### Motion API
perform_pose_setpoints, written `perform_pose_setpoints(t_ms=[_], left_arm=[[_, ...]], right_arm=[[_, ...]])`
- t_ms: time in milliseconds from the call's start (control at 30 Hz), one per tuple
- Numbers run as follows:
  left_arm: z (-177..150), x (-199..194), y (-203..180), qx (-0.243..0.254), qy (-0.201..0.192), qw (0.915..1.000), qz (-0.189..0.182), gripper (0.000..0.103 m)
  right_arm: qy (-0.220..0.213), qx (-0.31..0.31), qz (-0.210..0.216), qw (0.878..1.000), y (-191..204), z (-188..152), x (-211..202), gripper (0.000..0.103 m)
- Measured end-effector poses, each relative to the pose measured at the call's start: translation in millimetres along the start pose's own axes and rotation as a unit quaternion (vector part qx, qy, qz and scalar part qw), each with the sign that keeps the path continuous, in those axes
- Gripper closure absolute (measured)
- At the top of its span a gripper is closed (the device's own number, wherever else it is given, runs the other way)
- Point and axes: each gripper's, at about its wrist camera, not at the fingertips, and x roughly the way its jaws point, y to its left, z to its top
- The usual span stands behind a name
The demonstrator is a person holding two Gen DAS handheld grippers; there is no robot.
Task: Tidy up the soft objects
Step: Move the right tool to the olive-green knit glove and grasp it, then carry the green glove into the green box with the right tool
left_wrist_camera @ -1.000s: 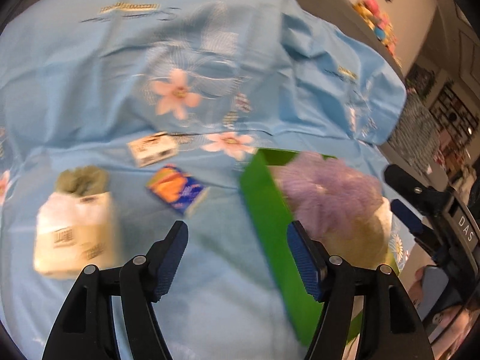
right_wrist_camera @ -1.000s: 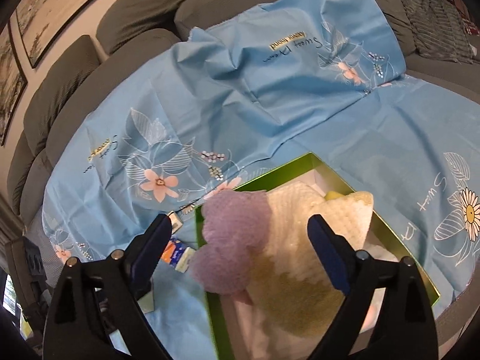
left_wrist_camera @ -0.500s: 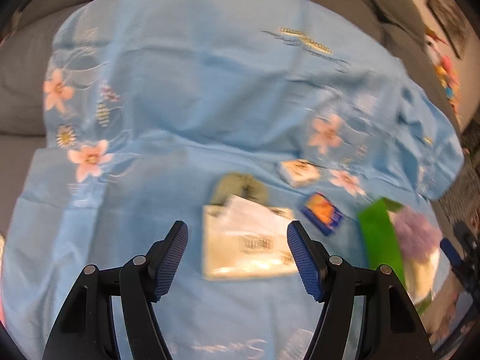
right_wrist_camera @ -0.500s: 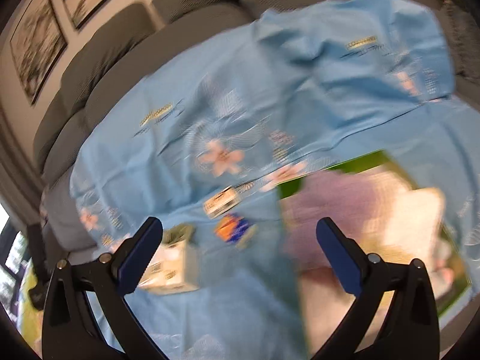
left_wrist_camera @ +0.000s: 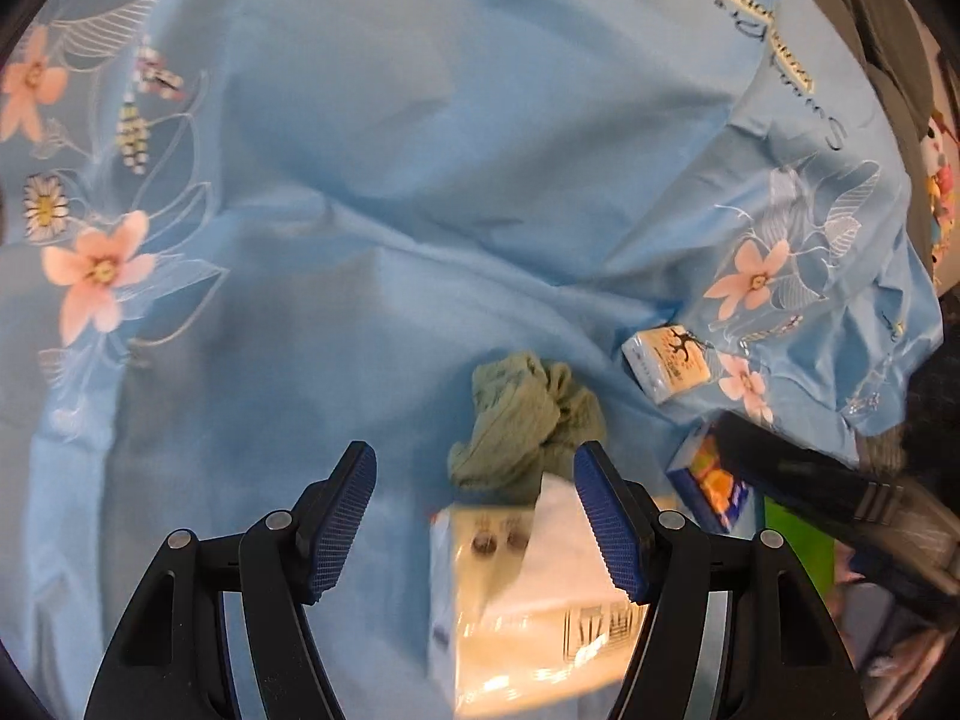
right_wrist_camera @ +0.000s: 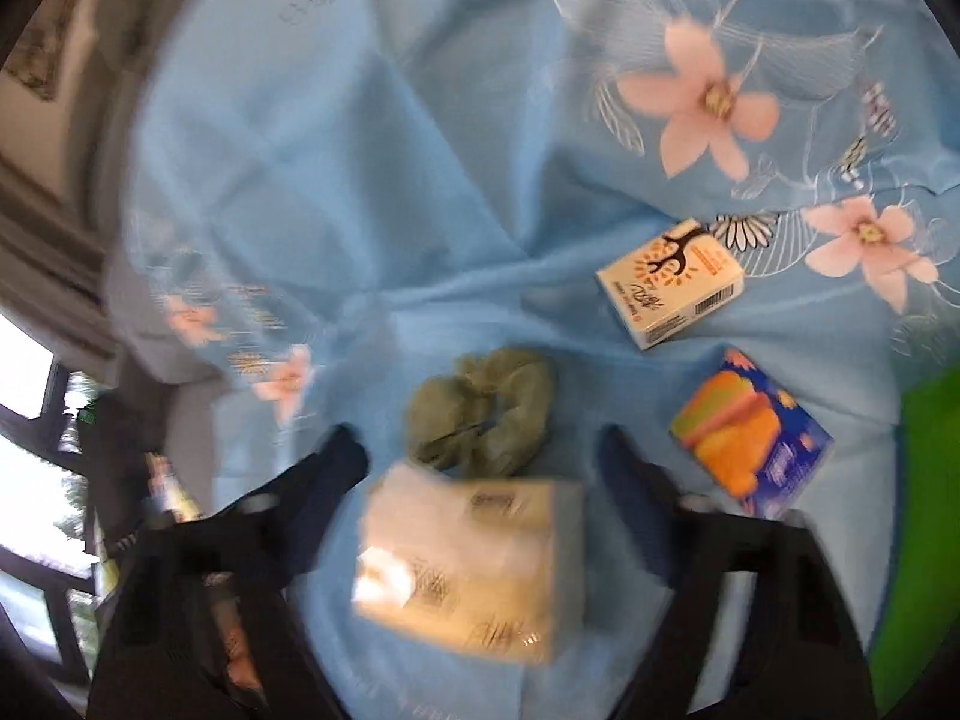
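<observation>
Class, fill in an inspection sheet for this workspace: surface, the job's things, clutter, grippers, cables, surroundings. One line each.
Surface: blue floral sheet, wrinkled, draped over a grey sofa.
Job's things: large tissue pack nearest both grippers; green scrunchie just behind it, touching or nearly so; white tissue packet and blue-orange tissue packet lying apart to the right; green box at the right edge, contents out of view.
Clutter: nothing seen.
Grippers: left gripper open, empty; right gripper blurred, jaws have just been closing, open and astride the large pack, not pressing it.
Cables: nothing seen.
Surroundings: window at left; colourful toys at far right.
</observation>
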Motion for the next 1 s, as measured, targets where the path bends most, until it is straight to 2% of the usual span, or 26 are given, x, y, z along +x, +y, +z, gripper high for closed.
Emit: perform_pose_setpoints(t_ms=[33,200,333,367,400,433,467,533,633,733,1000], left_arm=[[2,4,0,0.002,-0.001,1.0000,0.001,0.034],[6,30,2,0.010,0.012,0.9999,0.007,0.034],[5,40,6,0.017,0.011,0.9997,0.013,0.036],[4,42,6,0.020,0.008,0.9997,0.013,0.044],[3,43,6,0.023,0.007,0.9996,0.015,0.050],[2,45,5,0.027,0.009,0.9994,0.020,0.061],[1,46,4,0.029,0.011,0.9993,0.020,0.068],[0,43,1,0.034,0.003,0.9993,0.013,0.075],[-1,33,-8,0.053,-0.013,0.9982,0.022,0.080],[-3,11,-19,0.063,-0.034,0.9973,0.015,0.080],[-18,-59,-48,0.079,-0.099,0.9920,-0.001,0.080]], right_arm=[[0.010,-0.001,-0.012,1.000,0,3,12,0.051],[0.060,-0.010,-0.040,0.997,-4,11,65,0.054],[0.067,-0.005,-0.030,0.997,-8,9,80,0.065],[0.063,-0.013,-0.030,0.997,-7,10,81,0.069],[0.063,-0.018,-0.030,0.997,-6,11,82,0.081],[0.065,-0.019,-0.027,0.997,-6,12,84,0.092],[0.071,-0.018,-0.019,0.997,-6,12,87,0.093],[0.071,-0.018,-0.009,0.997,-6,11,88,0.095],[0.053,-0.020,0.004,0.998,-2,9,80,0.096],[0.035,-0.023,0.032,0.999,6,10,60,0.096],[-0.051,-0.064,0.062,0.995,37,-5,-33,0.096]])
